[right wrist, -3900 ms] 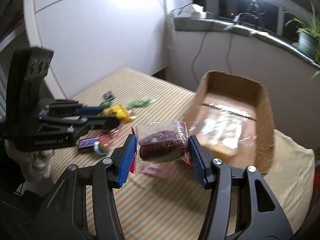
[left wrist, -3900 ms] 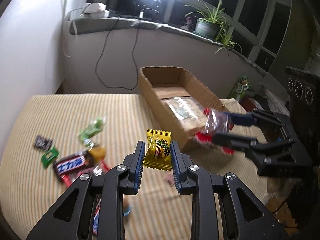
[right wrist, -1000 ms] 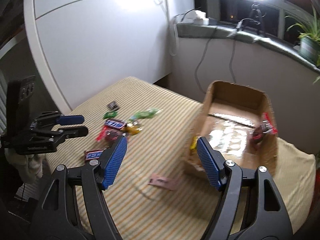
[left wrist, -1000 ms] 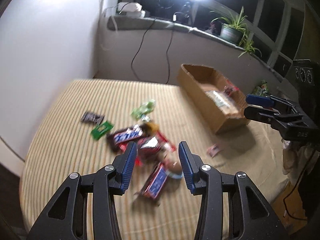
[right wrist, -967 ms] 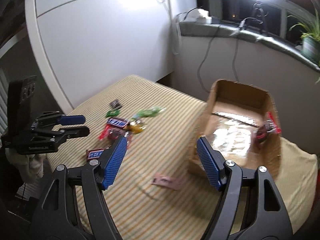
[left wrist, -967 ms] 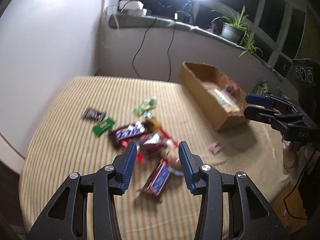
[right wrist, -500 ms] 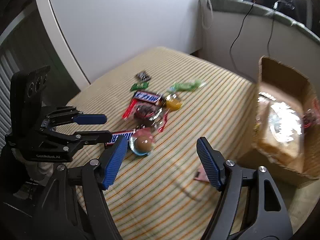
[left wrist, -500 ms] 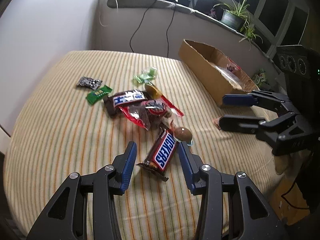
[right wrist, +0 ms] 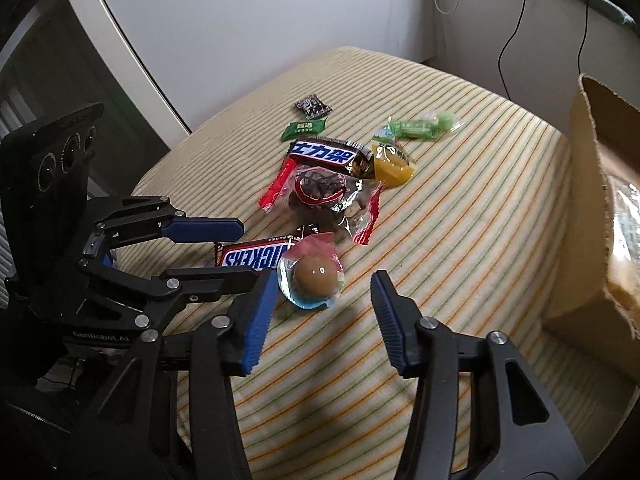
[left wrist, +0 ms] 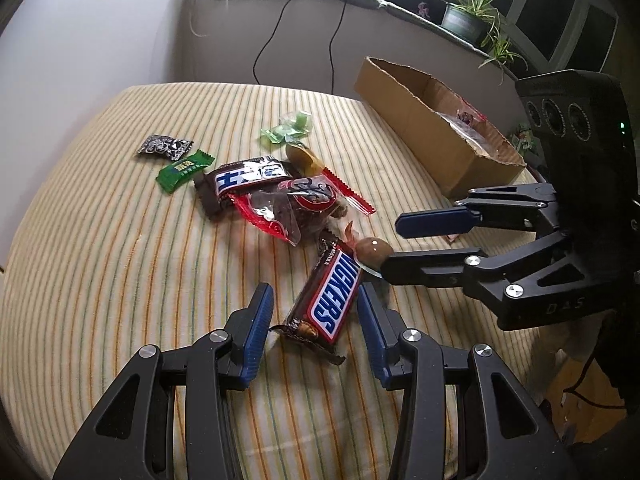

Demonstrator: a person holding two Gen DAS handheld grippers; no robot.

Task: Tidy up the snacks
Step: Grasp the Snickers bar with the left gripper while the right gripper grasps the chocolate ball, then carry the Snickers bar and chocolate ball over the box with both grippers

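A Snickers bar [left wrist: 332, 296] lies on the striped surface [left wrist: 100, 264] between the left gripper's [left wrist: 316, 320] parted, untouching jaws. The right gripper [right wrist: 324, 304], jaws just narrowed yet empty, brackets a round brown candy [right wrist: 314, 278] beside it.

Cloth [left wrist: 120, 280]: cream with thin orange and green stripes. Snickers bar [left wrist: 329, 300]: brown wrapper, blue letters on white, red outline. Second bar [left wrist: 244, 178]: brown wrapper, white band, blue characters. Clear bag [left wrist: 298, 204]: red edges, dark brown contents. Round sweet [right wrist: 314, 276]: brown ball, clear wrap with pink and light blue. Small packs: dark green [left wrist: 182, 170], black-and-white speckled [left wrist: 163, 147], pale green [left wrist: 288, 130], yellow [right wrist: 392, 166]. Box [left wrist: 424, 132]: plain brown cardboard. Gripper pads [right wrist: 260, 316]: blue on black frames.
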